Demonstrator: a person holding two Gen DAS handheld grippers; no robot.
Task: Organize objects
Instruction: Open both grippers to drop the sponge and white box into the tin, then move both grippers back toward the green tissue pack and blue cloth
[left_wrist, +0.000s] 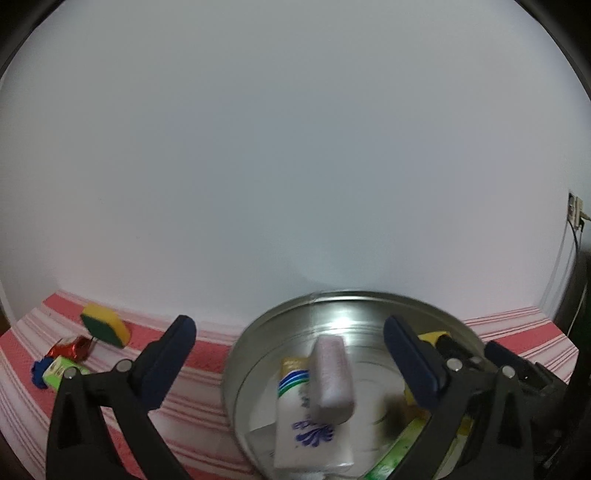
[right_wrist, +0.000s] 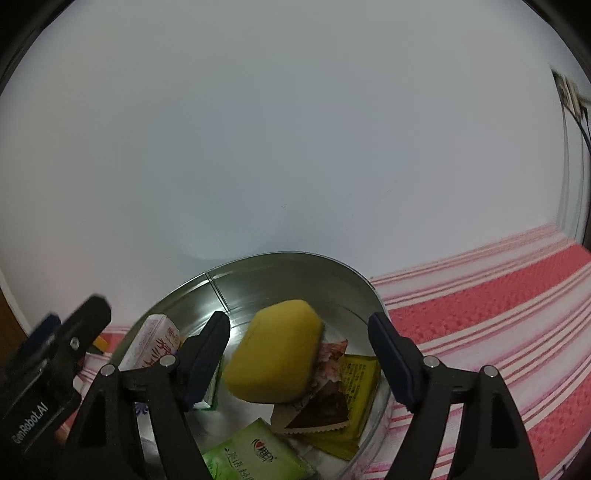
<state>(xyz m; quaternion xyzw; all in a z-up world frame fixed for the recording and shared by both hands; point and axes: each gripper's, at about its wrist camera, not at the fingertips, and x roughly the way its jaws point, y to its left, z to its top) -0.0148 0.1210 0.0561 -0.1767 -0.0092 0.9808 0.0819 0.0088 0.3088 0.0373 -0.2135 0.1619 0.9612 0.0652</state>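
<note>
A round metal bowl (left_wrist: 332, 297) stands on a red and white striped cloth (left_wrist: 207, 369). My left gripper (left_wrist: 288, 325) is open wide above it. A pinkish white box (left_wrist: 332, 373) lies blurred between the fingers, touching neither pad, over a white tube with blue print (left_wrist: 310, 424). In the right wrist view my right gripper (right_wrist: 299, 319) is open over the same bowl (right_wrist: 295, 258). A yellow sponge (right_wrist: 273, 358) sits between its fingers, and the pads do not press on it. Below it lie a green tissue pack (right_wrist: 255, 454), a yellow packet (right_wrist: 360, 376) and a brown packet (right_wrist: 317, 410).
On the cloth at the left lie a yellow and green sponge (left_wrist: 105, 328), a red wrapper (left_wrist: 72, 349) and a small green box (left_wrist: 59, 371). A white wall rises right behind the bowl. A wall socket (left_wrist: 574, 214) with a cable is at the far right.
</note>
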